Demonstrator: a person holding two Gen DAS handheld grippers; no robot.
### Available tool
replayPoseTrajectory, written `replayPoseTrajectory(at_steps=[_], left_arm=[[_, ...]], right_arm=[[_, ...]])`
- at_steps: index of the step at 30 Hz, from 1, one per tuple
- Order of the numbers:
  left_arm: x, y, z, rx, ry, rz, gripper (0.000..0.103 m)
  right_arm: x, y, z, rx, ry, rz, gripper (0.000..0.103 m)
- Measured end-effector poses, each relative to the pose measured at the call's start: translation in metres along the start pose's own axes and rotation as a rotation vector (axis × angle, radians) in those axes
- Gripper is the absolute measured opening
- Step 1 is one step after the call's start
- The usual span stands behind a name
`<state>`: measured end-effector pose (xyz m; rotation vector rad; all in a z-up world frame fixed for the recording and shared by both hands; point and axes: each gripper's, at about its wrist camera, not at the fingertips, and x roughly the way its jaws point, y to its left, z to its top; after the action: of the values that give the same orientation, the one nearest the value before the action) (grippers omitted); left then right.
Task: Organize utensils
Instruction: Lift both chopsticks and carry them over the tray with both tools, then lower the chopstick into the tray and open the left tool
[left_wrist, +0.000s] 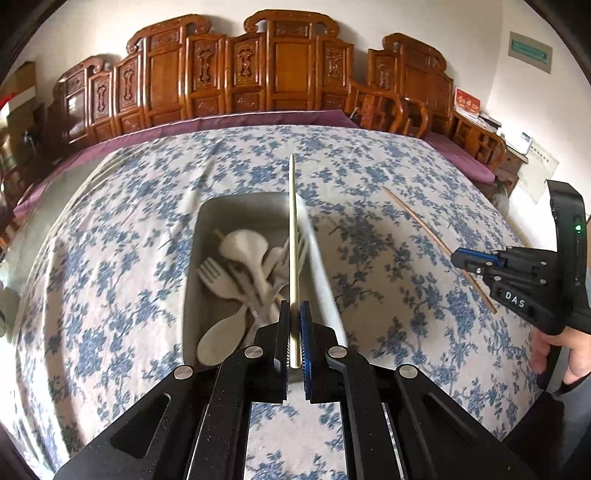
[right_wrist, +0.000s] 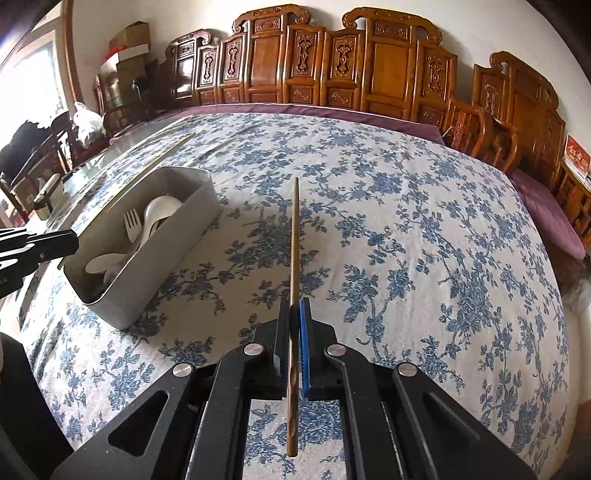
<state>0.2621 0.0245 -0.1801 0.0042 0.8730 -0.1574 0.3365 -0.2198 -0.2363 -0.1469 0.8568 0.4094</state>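
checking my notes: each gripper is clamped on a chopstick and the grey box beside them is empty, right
Not quite: the grey box is not empty. The left wrist view shows pale spoons and a fork inside. The left gripper and right gripper are each clamped on a chopstick.

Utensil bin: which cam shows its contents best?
Left wrist: it looks down into the utensil bin, showing fork and spoons. Right wrist sees the bin obliquely; its near wall hides most contents.
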Motion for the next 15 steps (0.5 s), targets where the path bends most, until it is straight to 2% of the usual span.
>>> replayPoseTrajectory(at_steps=[15], left_arm=[[0.022, 0.022, -0.015, -0.019, 0.1, 0.033, 0.004]], right_arm=[[0.003, 0.011, -0.002, -0.03, 0.007, 0.0, 0.006]])
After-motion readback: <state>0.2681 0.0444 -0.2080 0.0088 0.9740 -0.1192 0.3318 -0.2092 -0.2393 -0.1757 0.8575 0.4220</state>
